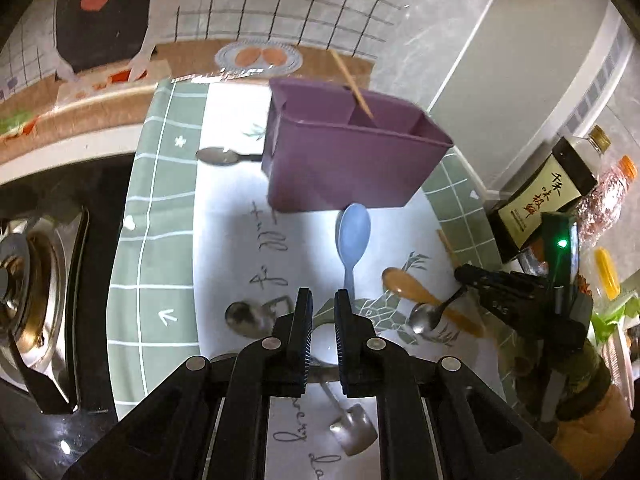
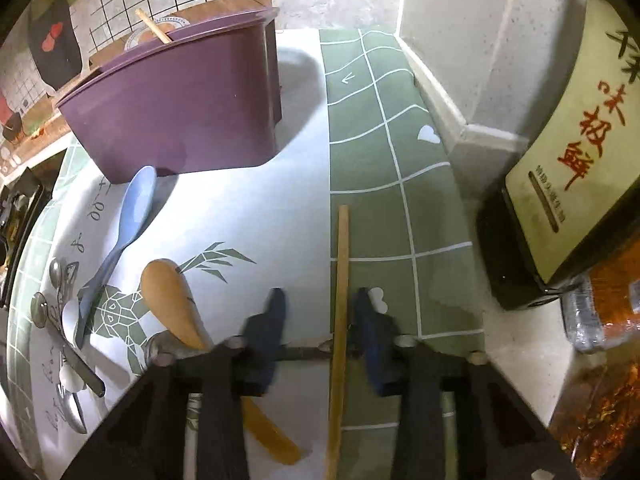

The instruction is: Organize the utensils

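Note:
A purple utensil holder (image 1: pixel 344 168) (image 2: pixel 172 112) stands at the back of the green-and-white mat (image 1: pixel 160 240) (image 2: pixel 376 152), with one wooden chopstick (image 1: pixel 352 84) (image 2: pixel 154 26) leaning in it. In front of it lie a blue spoon (image 1: pixel 353 236) (image 2: pixel 136 208), a wooden spoon (image 1: pixel 404 284) (image 2: pixel 172 300) and several metal spoons (image 1: pixel 422 318). My left gripper (image 1: pixel 323 300) hovers above the mat, shut on nothing, near the blue spoon's handle. My right gripper (image 2: pixel 320 296) is blurred, its jaws apart around a second chopstick (image 2: pixel 342 280) lying on the mat. The right finger is close beside that chopstick.
A gas stove burner (image 1: pixel 24 280) sits left of the mat. A dark sauce bottle (image 1: pixel 540 196) (image 2: pixel 568 160) and a plastic bottle (image 1: pixel 608 196) stand at the right by the wall corner (image 2: pixel 460 80). A metal spoon (image 1: pixel 218 156) lies left of the holder.

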